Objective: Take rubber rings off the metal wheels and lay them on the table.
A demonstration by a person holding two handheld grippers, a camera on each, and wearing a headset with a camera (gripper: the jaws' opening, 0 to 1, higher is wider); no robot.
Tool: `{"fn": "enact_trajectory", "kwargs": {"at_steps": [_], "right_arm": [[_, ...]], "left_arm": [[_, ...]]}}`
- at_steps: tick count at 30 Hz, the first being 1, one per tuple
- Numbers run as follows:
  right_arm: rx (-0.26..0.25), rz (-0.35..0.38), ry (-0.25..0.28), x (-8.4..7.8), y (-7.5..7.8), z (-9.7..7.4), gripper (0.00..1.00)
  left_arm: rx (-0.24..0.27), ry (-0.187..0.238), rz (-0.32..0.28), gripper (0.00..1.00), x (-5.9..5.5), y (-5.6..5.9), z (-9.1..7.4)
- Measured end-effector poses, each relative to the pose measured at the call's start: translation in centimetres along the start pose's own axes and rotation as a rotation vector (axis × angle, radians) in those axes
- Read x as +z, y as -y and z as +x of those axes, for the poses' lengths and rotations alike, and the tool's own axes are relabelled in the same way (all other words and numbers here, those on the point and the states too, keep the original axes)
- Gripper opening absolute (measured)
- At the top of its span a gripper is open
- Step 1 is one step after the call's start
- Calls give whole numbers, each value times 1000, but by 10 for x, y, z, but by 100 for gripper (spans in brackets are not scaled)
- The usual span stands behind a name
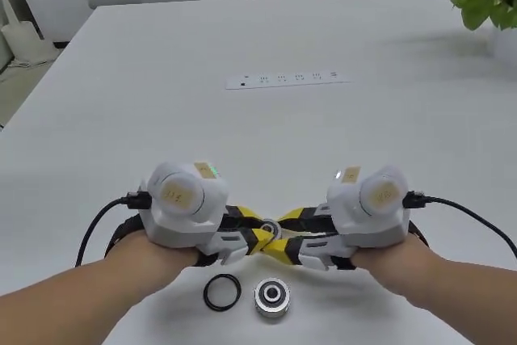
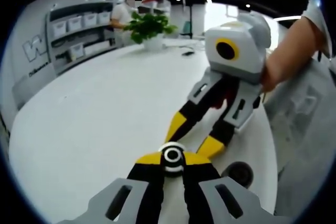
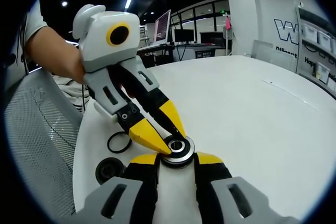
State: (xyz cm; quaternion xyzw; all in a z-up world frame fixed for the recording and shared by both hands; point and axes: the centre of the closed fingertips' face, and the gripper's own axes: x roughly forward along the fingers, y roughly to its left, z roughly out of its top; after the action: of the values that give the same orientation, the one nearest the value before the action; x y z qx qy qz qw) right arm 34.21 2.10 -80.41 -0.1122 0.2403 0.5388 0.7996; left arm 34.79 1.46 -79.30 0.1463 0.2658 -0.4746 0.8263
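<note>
one rubber ring (image 1: 205,292) lies loose and flat on the white table (image 1: 323,135), low in the head view just left of centre. just beside it, to its right, sits a metal wheel (image 1: 272,296) whose rim shows silver from above. i judge that wheel already stripped and that ring to be the one that came off it, so one of the pair is done.

a second wheel (image 3: 178,149) is held off the table between the two tools, where their yellow tips meet in the lower middle of the head view. the right gripper (image 3: 177,159) has its jaws closed across this wheel, one tip on each side, at the bottom centre of the right gripper view. the left gripper (image 2: 172,159) comes in from the upper left of that view with its tips drawn close together on the wheel's near rim. in its own view it clamps the same small round part at the bottom centre.

whether this wheel carries a rubber ring, and whether the left tips pinch rubber or metal, i cannot tell — the rim is too small and partly covered. judged from this, the second wheel is in hand: its ring, if there is one, is yet to be peeled off and laid by the first.
</note>
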Motion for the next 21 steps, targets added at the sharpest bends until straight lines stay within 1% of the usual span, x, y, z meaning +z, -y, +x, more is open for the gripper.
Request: {"fn": "enact_trajectory", "kwargs": {"at_steps": [11, 15, 19, 21], "right_arm": [[18, 6, -13, -3, 0, -4, 21], [24, 10, -21, -5, 1, -5, 18], [25, 4, -31, -7, 3, -7, 13], [28, 21, -32, -8, 4, -9, 10]], "left_arm": [[1, 0, -5, 13, 0, 0, 0], [1, 0, -7, 13, 0, 0, 0], [2, -1, -9, 13, 0, -1, 0], [4, -2, -11, 13, 0, -1, 0]]}}
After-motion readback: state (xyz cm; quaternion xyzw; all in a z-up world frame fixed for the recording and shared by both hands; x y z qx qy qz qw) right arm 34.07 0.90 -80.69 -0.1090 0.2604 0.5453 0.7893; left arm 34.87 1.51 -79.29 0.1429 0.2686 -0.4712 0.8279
